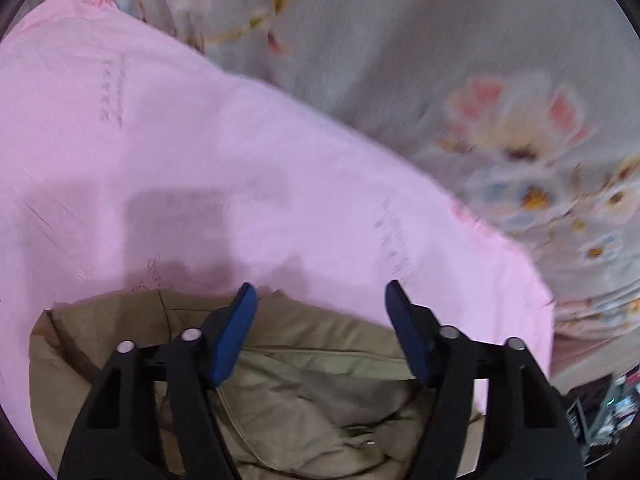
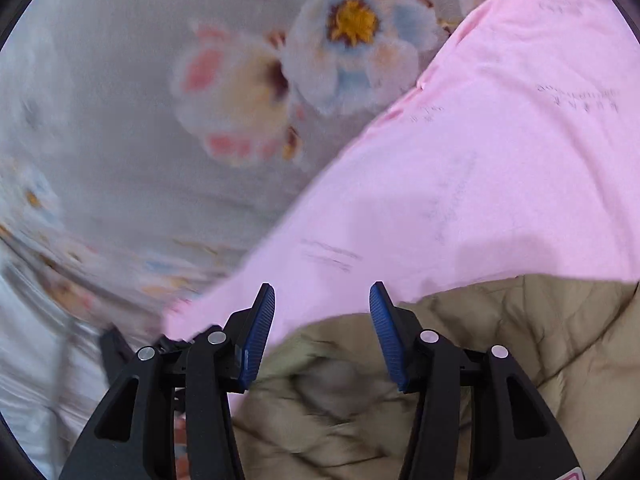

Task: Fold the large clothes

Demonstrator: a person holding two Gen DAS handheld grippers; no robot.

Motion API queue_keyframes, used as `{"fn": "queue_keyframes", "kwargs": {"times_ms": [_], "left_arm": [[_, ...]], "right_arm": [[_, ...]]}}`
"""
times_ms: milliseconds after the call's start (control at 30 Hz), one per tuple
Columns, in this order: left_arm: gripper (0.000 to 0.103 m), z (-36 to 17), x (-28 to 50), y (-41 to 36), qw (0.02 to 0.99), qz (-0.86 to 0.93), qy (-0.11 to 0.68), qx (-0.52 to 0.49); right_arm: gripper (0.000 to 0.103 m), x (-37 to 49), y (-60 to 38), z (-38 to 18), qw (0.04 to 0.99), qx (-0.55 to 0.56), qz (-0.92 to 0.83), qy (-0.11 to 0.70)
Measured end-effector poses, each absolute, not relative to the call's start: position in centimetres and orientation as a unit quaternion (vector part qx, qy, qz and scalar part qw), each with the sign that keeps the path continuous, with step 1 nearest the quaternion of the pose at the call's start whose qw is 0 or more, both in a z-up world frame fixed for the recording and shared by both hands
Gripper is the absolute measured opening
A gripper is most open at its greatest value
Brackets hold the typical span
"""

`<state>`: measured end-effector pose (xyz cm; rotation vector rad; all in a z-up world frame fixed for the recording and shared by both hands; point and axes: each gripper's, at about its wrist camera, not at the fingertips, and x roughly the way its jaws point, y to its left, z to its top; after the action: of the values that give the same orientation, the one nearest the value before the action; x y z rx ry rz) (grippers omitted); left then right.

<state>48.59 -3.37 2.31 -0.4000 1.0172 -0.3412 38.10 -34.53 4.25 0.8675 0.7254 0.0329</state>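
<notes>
The khaki jacket (image 1: 280, 392) is lying bunched on a pink sheet (image 1: 200, 152), which is itself spread over a floral bedcover (image 1: 460, 60); its padded bulk is sitting at the sheet's near edge, directly under both grippers. The left gripper (image 1: 320, 332) is hanging over it with jaws spread and nothing between them, and the right gripper (image 2: 322, 332) is doing the same, its blue pads clear of the cloth. From the left view the jacket is running left to right beneath the fingers, so its long axis seems to be lying across both hands, neither clearly nearer. Its near part is being cut off by the bottom of both views, the sleeves and hem are hard to make out, and blur is smearing the quilting on the right side.
</notes>
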Motion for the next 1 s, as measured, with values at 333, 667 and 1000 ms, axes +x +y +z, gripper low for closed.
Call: {"fn": "queue_keyframes", "kwargs": {"times_ms": [333,667,1000], "left_arm": [[0.041,-4.1,42.3,-5.2,0.863,-0.173,0.474,0.007],[0.041,-5.0,40.3,-7.8,0.906,-0.131,0.391,0.098],[0.041,-5.2,40.1,-8.2,0.907,-0.116,0.386,0.120]], "right_arm": [[0.029,35.5,-29.4,-0.2,0.885,0.139,-0.010,0.445],[0.028,34.9,-28.5,-2.0,0.903,0.081,-0.039,0.421],[0.028,35.1,-27.9,-2.1,0.905,0.057,-0.054,0.418]]}}
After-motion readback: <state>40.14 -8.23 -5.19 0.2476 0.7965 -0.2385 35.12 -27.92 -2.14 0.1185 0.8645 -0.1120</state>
